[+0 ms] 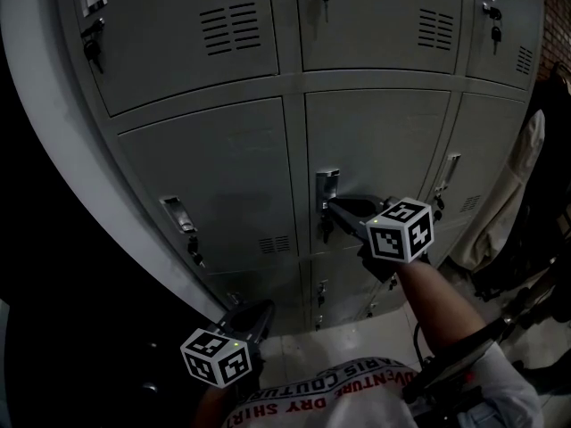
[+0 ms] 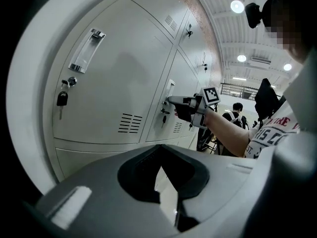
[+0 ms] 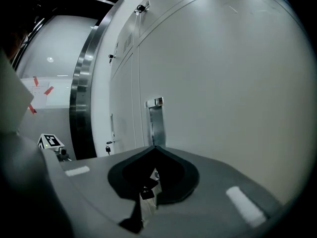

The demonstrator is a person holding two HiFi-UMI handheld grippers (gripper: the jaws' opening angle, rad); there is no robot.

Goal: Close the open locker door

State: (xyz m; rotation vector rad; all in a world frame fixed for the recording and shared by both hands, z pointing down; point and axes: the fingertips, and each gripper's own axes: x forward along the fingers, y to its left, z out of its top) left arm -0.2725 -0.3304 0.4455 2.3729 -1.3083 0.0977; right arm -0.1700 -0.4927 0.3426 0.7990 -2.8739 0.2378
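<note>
right tips at the handle

your right gripper [image 1: 339,206], jaws pinched together and empty, meets the locker door [image 1: 384,141] just below its upright handle [image 1: 326,184]; the door looks nearly flush. your left gripper [image 1: 253,317], jaws likewise together, hangs lower, well apart.

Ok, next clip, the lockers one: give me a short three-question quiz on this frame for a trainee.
1. True or false: the right gripper has its tip at the handle of the middle locker door.
2. Where is the left gripper? A) on a top-row door; B) held low, touching no door; C) on that same handle.
3. What hangs from the lock of the neighbouring door on the left?

Key: 1 true; 2 B; 3 a key with a dark head.
</note>
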